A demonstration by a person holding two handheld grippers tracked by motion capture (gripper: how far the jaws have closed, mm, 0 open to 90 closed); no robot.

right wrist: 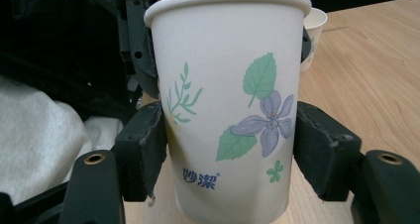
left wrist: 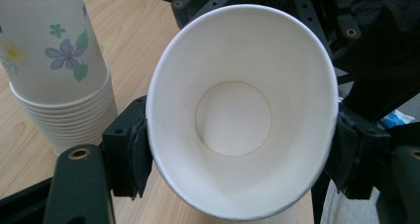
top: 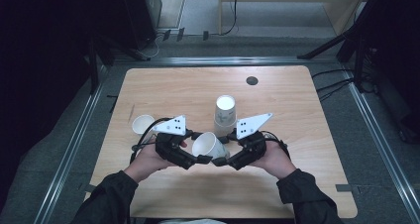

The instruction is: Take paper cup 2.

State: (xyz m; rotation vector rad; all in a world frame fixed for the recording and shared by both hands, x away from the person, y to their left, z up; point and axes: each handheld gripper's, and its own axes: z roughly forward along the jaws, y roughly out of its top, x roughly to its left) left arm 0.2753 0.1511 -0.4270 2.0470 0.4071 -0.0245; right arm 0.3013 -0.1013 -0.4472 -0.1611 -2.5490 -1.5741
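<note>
Near the table's six-o'clock edge, a tilted paper cup, printed "妙潔" in blue, is clamped by both the left gripper and right gripper. At twelve o'clock beyond it, an inverted cup stack is seen, and at ten o'clock a single cup.

A light wooden table with rounded corners stands on grey carpet. A round dark grommet sits near its far edge. Metal rails flank the table; beyond it, dark stands and a pale wood cabinet.
</note>
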